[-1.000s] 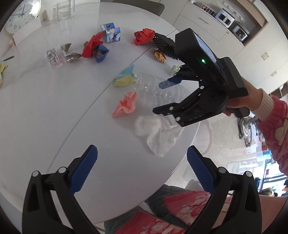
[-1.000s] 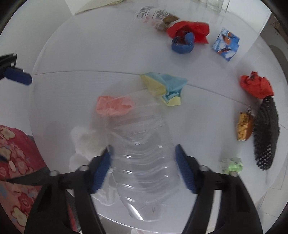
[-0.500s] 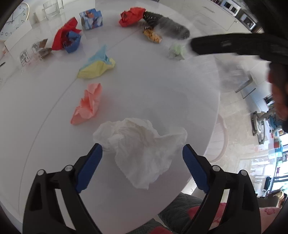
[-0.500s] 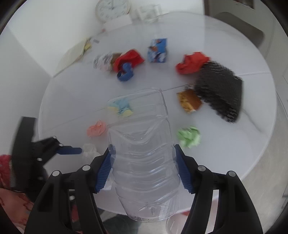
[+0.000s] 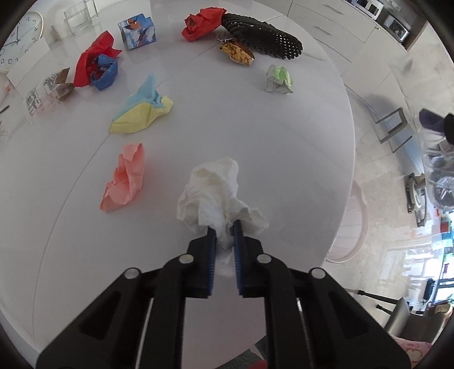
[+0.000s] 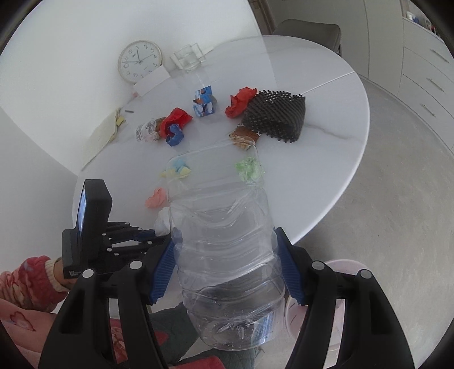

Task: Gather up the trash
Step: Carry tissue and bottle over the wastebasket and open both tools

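Observation:
My left gripper (image 5: 224, 227) is shut on a crumpled white tissue (image 5: 215, 190) at the near edge of the round white table (image 5: 312, 147). My right gripper (image 6: 227, 241) is shut on a clear crushed plastic bottle (image 6: 227, 255) and holds it lifted off the table, beyond its right edge. In the right wrist view the left gripper (image 6: 147, 235) shows at the table's near edge with the tissue (image 6: 161, 221) at its tips. In the left wrist view the bottle (image 5: 437, 159) shows faintly at the far right.
Loose trash lies on the table: pink paper (image 5: 124, 178), yellow-blue paper (image 5: 144, 110), green wad (image 5: 279, 78), snack wrapper (image 5: 238, 52), black mesh (image 5: 261, 35), red papers (image 5: 201, 21), a blue piece (image 5: 106, 71), a printed carton (image 5: 137, 31). A pink bin (image 6: 343, 269) stands below the table edge.
My left gripper has closed on the white tissue. My right gripper has carried the bottle up and away to the right of the table.

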